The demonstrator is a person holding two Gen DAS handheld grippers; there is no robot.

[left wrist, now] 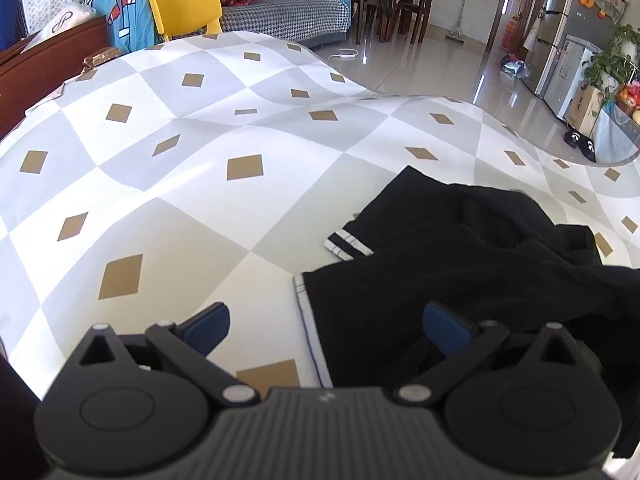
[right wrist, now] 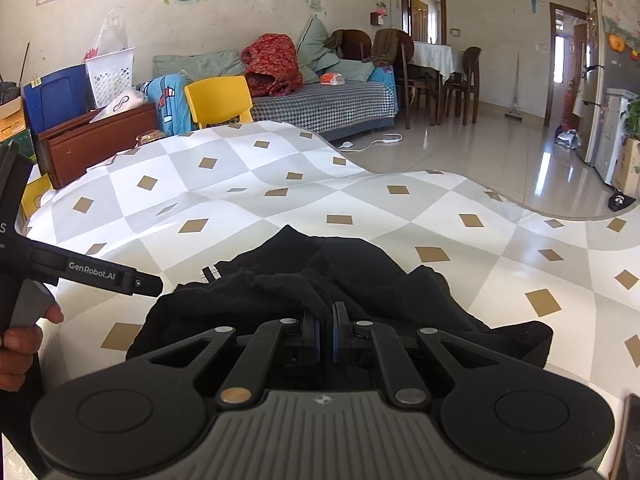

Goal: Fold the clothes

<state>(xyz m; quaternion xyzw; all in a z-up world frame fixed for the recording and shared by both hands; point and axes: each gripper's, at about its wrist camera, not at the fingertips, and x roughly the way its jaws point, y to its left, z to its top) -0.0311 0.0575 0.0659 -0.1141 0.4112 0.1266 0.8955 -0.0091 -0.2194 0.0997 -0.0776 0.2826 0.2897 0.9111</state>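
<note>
One crumpled black knit garment [right wrist: 304,292] on checkered tablecloth [right wrist: 248,184].

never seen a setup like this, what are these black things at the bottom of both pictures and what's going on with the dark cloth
There is no robot here. A person holds a hand tool in each hand, and each tool has a two-finger gripper with a wide-angle camera looking along the fingers. One picture comes from the left gripper, the other from the right gripper. The left one is open, above the edge of a black garment that lies crumpled on a table with a checked cloth. The right one is shut on a bunch of that garment. A hand holding the left tool shows at the left edge of the right view.
</note>
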